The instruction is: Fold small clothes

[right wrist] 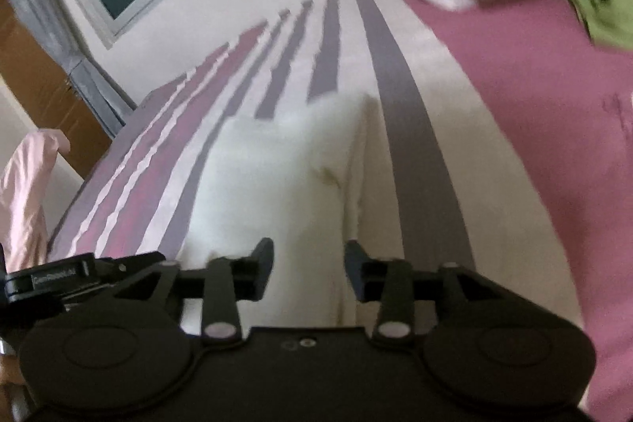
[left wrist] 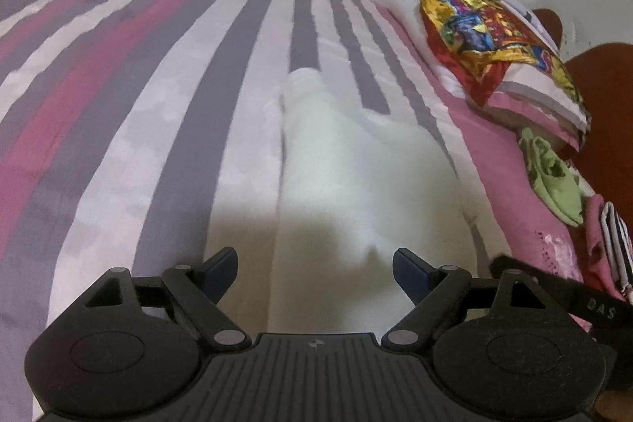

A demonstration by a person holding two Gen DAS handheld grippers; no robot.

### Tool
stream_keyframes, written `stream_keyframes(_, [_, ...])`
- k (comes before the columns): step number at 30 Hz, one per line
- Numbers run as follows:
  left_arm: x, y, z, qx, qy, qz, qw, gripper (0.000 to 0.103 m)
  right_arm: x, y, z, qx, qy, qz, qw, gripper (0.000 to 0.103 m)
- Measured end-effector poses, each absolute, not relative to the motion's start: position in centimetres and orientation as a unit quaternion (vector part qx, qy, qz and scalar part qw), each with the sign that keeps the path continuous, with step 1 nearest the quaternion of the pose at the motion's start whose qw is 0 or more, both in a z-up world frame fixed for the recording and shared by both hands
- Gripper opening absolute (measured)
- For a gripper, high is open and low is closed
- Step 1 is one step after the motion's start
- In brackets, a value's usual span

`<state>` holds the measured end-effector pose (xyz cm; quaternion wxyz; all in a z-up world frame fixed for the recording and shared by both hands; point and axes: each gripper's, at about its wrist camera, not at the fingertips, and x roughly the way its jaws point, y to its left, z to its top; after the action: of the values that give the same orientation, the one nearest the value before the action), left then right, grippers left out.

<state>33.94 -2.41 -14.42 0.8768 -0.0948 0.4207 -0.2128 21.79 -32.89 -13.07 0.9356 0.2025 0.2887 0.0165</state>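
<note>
White garment (left wrist: 340, 161) on striped bedsheet (left wrist: 118, 86)

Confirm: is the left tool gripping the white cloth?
No. The left tool stands wide open above the white cloth, its fingers clear of the fabric.

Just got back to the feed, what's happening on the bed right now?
A person with a gripper in each hand is folding a small white garment laid on the striped bedsheet. The left gripper is wide open above its near end, and the right gripper is partly open over it; neither holds the cloth. A green garment and a folded stack wait to the right.
</note>
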Motion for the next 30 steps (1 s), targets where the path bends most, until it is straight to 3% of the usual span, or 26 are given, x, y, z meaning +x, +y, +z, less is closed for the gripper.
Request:
stream_keyframes(6, [36.7,-5.9,-12.4,-0.05,0.395,-0.227,0.889,0.085,26.0,-32.0,-11.6,0.16,0.269,0.026,0.949,0.042])
stream_keyframes(10, [39.0,-8.6,-11.7,-0.012,0.379,-0.235,0.895,0.085,30.7,-32.9,-11.1,0.188,0.263,0.026,0.946,0.042])
stream_keyframes(17, [43.0,-11.2,-14.4,0.026,0.392,-0.225,0.892,0.085,36.0,-33.0,-12.0,0.152,0.266,0.002,0.952,0.042])
stream_keyframes(21, [44.7,-11.6,-17.1,0.014,0.436,-0.227,0.871,0.085,38.0,-33.6,-15.0,0.121,0.311,-0.029,0.942,0.039])
stream_keyframes(25, [44.9,-11.2,-17.9,-0.002,0.444,-0.215,0.87,0.099,38.2,-33.6,-16.0,0.098,0.318,-0.035,0.942,0.04])
stream_keyframes(30, [44.8,-10.7,-17.9,-0.011,0.449,-0.209,0.868,0.101,38.3,-33.6,-15.9,0.1,0.324,-0.036,0.94,0.04])
